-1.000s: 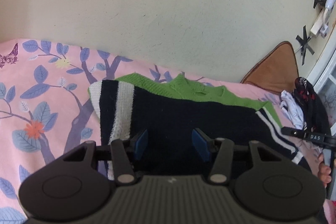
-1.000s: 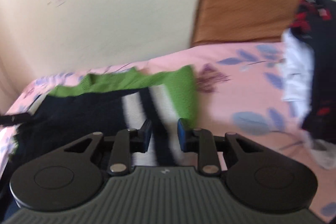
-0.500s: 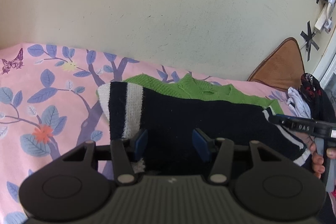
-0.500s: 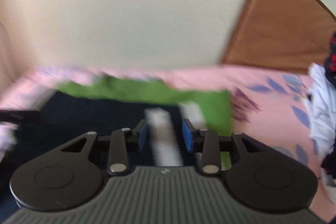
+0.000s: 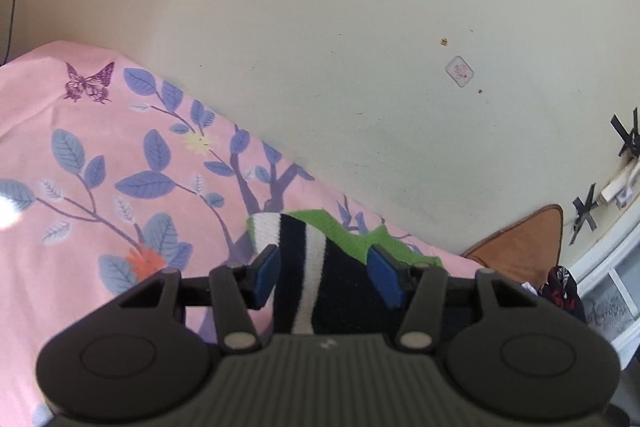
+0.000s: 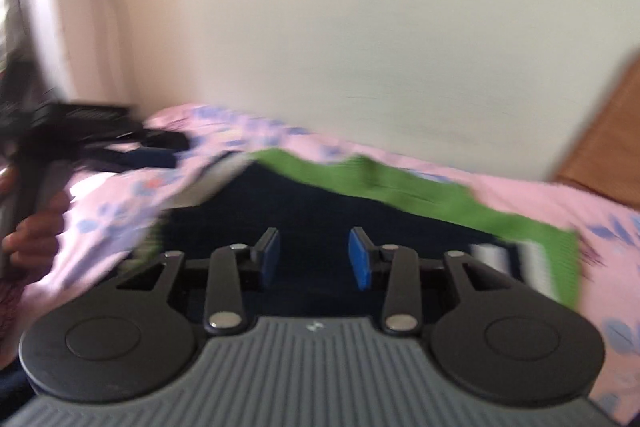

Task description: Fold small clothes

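Sweater [image 5: 344, 291]: knit, navy body with white stripes and green trim, lying on the bed [image 5: 80, 187] along its far edge by the wall [image 5: 360, 47]. Right-wrist view is motion-blurred; the sweater [image 6: 320, 195] reads there as a flat dark panel with the green band on its far side.

Left gripper [image 5: 326, 277]: pads spread, striped sleeve end lies between and below them, not pinched. Right gripper [image 6: 314, 257]: jaws opening, over the navy body, nothing clamped between the pads as far as the blur allows.

Handling estimate: soft, light, limp; thick knit gives good friction, so slip is unlikely. It will sag and stretch if lifted by one point, and loops may snag on a pad edge.

Grip advice: take doubled fabric at hems, cuffs or shoulder seams, one gripper at each end of the fold line. Pinch deep enough to catch both layers. Keep the lift low so the panel drags flat.

Other clothes [image 5: 564, 287] sit near the right end of the bed.
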The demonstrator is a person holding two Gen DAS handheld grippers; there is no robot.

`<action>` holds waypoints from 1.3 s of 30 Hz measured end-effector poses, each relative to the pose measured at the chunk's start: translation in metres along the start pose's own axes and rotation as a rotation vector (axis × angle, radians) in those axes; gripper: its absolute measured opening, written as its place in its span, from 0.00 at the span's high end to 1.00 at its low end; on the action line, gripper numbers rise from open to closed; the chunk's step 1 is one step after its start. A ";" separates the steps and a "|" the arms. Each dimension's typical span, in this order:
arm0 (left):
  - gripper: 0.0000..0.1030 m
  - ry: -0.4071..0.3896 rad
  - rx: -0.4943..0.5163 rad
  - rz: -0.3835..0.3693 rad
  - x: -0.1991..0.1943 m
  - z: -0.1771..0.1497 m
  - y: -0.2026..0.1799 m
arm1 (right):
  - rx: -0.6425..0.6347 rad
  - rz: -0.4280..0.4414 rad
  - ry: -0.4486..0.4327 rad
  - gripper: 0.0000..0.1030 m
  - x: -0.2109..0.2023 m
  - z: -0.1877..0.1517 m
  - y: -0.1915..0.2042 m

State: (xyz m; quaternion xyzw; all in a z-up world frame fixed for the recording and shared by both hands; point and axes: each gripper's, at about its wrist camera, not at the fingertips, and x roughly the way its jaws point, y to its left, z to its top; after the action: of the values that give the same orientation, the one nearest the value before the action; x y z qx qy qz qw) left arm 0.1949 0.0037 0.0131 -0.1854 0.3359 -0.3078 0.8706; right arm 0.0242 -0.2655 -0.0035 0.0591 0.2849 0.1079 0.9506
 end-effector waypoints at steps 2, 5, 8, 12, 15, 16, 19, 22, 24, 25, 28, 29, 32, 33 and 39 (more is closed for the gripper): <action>0.52 0.006 -0.008 -0.002 0.001 0.001 0.002 | -0.092 0.076 0.010 0.50 0.016 0.006 0.035; 0.52 0.012 0.017 -0.006 0.003 0.000 -0.002 | -0.271 0.060 0.021 0.42 0.042 0.008 0.074; 0.52 0.013 0.051 0.002 0.003 -0.002 -0.007 | -0.345 0.042 0.086 0.37 0.071 0.009 0.076; 0.52 0.011 0.052 0.005 0.004 -0.002 -0.008 | -0.281 0.125 0.135 0.90 0.066 0.010 0.062; 0.52 0.020 0.049 0.011 0.007 -0.004 -0.008 | -0.228 0.168 0.100 0.91 0.047 0.009 0.053; 0.52 0.021 0.049 0.013 0.008 -0.004 -0.009 | -0.206 0.183 0.079 0.91 0.041 0.009 0.049; 0.52 0.003 0.030 0.011 0.006 -0.003 -0.007 | -0.058 0.258 -0.020 0.91 0.030 0.020 0.027; 0.52 -0.017 -0.021 -0.003 0.002 0.001 0.001 | 0.095 0.247 -0.103 0.91 0.043 0.039 0.004; 0.52 -0.016 -0.044 -0.005 0.002 0.003 0.006 | 0.133 0.216 -0.096 0.90 0.065 0.048 -0.001; 0.52 -0.012 -0.045 -0.001 0.003 0.002 0.007 | 0.107 0.184 -0.076 0.87 0.081 0.049 0.002; 0.52 0.000 -0.023 0.003 0.007 0.001 0.003 | 0.062 0.123 0.114 0.72 0.132 0.036 0.011; 0.52 0.000 -0.011 -0.004 0.007 0.000 0.000 | 0.068 0.118 0.059 0.67 0.129 0.031 0.010; 0.52 0.002 0.040 -0.037 0.011 -0.006 -0.014 | 0.130 0.139 0.048 0.65 0.107 0.034 -0.007; 0.52 0.012 0.063 -0.053 0.015 -0.010 -0.020 | 0.151 0.131 0.013 0.65 0.092 0.034 -0.017; 0.59 0.124 0.287 0.001 0.050 -0.041 -0.054 | 0.225 -0.153 0.071 0.60 0.037 -0.014 -0.100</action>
State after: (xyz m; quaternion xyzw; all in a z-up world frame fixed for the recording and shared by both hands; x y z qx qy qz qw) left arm 0.1732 -0.0739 -0.0103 -0.0395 0.3417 -0.3633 0.8658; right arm 0.0634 -0.3529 -0.0519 0.1397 0.3322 0.0046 0.9328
